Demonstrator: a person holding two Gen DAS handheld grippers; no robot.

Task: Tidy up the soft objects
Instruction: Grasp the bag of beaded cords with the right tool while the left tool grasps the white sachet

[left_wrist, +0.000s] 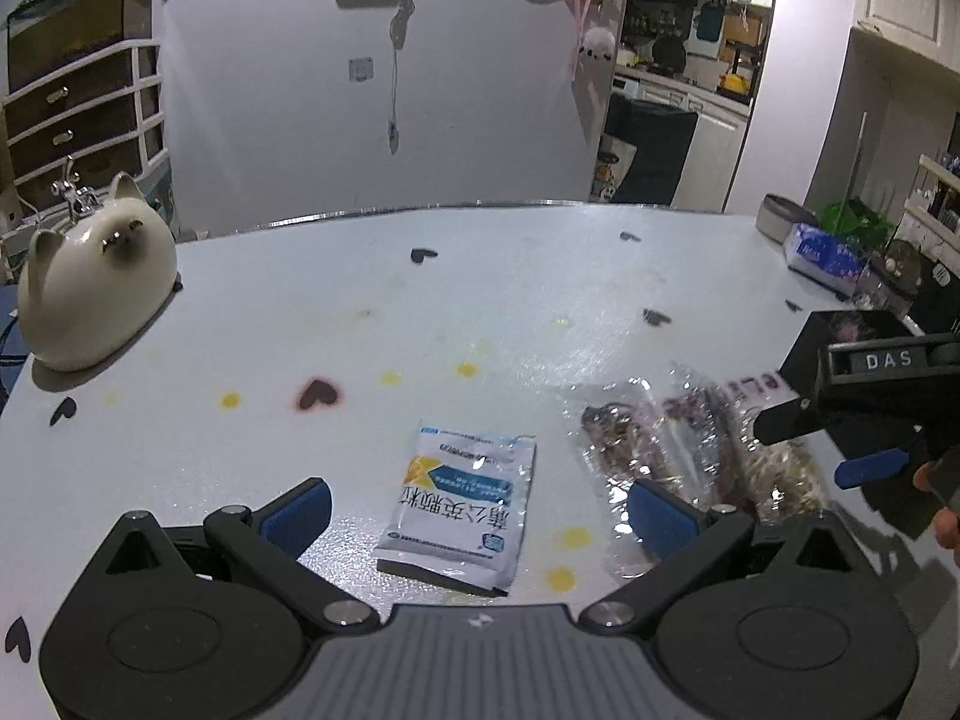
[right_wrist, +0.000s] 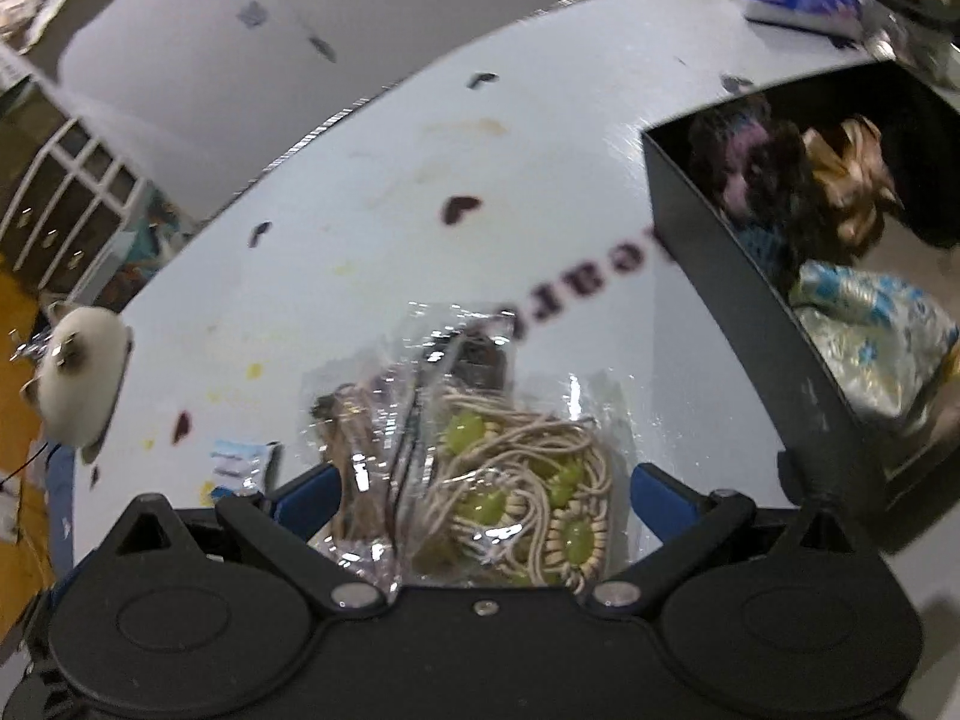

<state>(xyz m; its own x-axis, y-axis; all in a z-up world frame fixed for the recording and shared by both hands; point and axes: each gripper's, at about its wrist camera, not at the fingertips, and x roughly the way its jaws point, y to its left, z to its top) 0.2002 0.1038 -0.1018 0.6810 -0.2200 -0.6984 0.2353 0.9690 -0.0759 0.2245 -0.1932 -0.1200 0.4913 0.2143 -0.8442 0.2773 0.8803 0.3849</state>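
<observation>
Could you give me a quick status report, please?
Left gripper open over the white sachet. Right gripper open around the clear necklace bags. Black box part-filled. Nothing in the way.

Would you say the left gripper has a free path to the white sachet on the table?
Probably yes: the left gripper is open, the white sachet lies flat between its fingers, and nothing covers it.

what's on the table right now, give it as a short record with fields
surface: pale table with heart stickers
left tongs: open, over a white and blue sachet
right tongs: open, around clear bags of beaded cord
box: black box at right, already holding soft items
other: cat figurine, tissue pack
</observation>
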